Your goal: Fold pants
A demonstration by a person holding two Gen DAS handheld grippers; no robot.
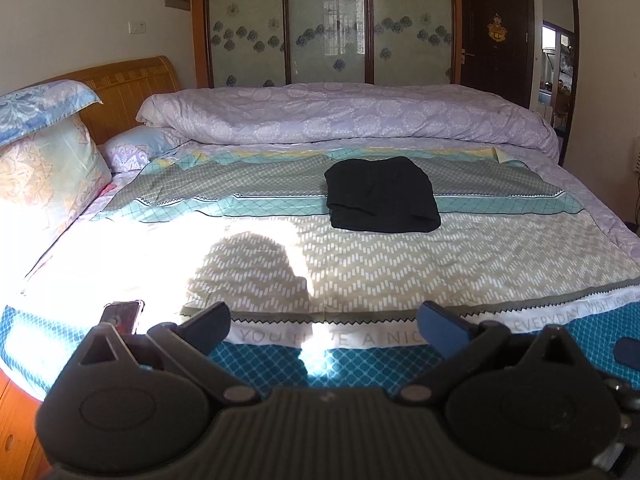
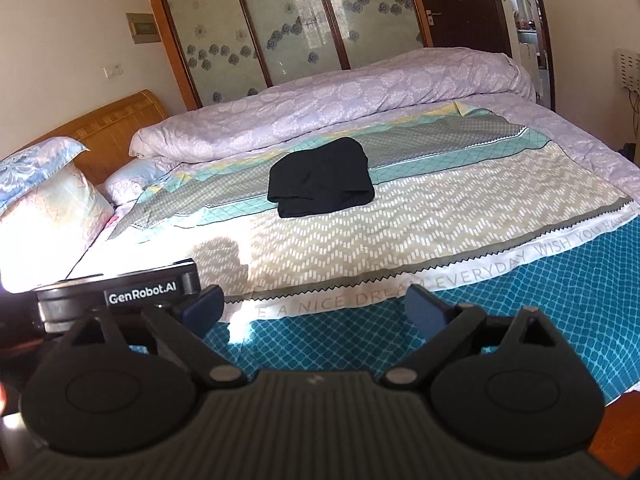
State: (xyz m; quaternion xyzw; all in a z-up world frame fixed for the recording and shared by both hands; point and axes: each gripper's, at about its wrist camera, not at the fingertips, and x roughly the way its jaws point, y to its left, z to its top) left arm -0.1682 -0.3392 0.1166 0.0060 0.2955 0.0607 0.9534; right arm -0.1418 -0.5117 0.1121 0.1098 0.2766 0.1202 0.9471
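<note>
Black pants [image 1: 382, 194] lie folded into a compact rectangle in the middle of the bed, on the patterned sheet [image 1: 360, 264]; they also show in the right wrist view [image 2: 320, 178]. My left gripper [image 1: 324, 326] is open and empty, held over the near edge of the bed, well short of the pants. My right gripper [image 2: 314, 308] is open and empty too, also near the bed's front edge and apart from the pants. The left gripper's body [image 2: 120, 292] shows at the left in the right wrist view.
A rolled lilac duvet [image 1: 344, 118] lies across the far side of the bed. Pillows [image 1: 44, 168] lean on the wooden headboard [image 1: 128, 84] at left. A phone [image 1: 120, 316] lies near the front left edge. A wardrobe [image 1: 328, 20] and a door [image 1: 496, 28] stand behind.
</note>
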